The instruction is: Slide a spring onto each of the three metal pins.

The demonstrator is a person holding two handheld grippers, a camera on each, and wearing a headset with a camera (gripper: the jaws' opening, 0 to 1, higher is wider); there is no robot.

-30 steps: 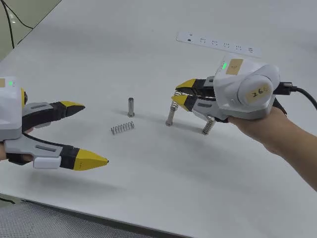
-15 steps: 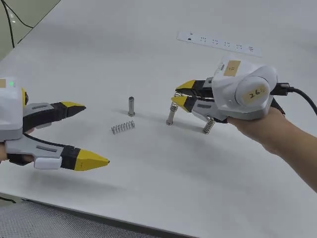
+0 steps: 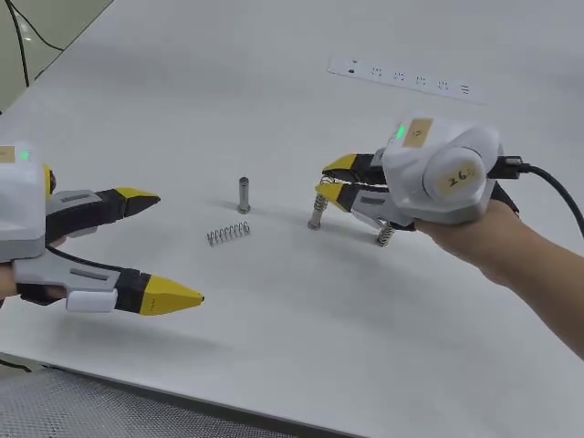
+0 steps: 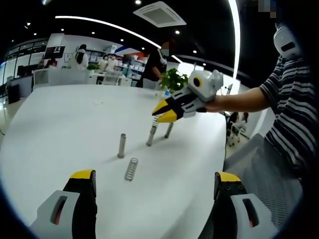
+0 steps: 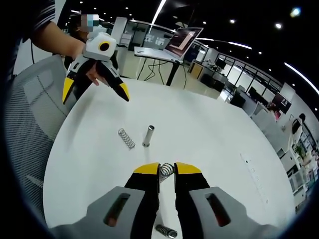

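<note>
Three metal pins stand on the white table (image 3: 301,347). The left pin (image 3: 244,194) (image 4: 121,145) (image 5: 148,136) is bare, and a loose spring (image 3: 227,234) (image 4: 131,169) (image 5: 126,138) lies just in front of it. My right gripper (image 3: 333,180) (image 5: 167,170) is shut on the top of a spring (image 3: 318,206) (image 5: 166,171) that sits on the leaning middle pin. The right pin (image 3: 385,235) carries a spring (image 5: 165,230) and is partly hidden under the right gripper. My left gripper (image 3: 170,248) (image 4: 154,175) hovers open at the left, apart from everything.
A white power strip (image 3: 406,79) lies at the far side of the table. A black cable (image 3: 547,187) trails from the right gripper. The table's front edge (image 3: 182,401) runs close below the left gripper. Desks and people stand in the room behind.
The right gripper has rolled slightly and edged left at the middle pin, still gripping the spring. The left gripper, bare pin and loose spring have stayed put.
</note>
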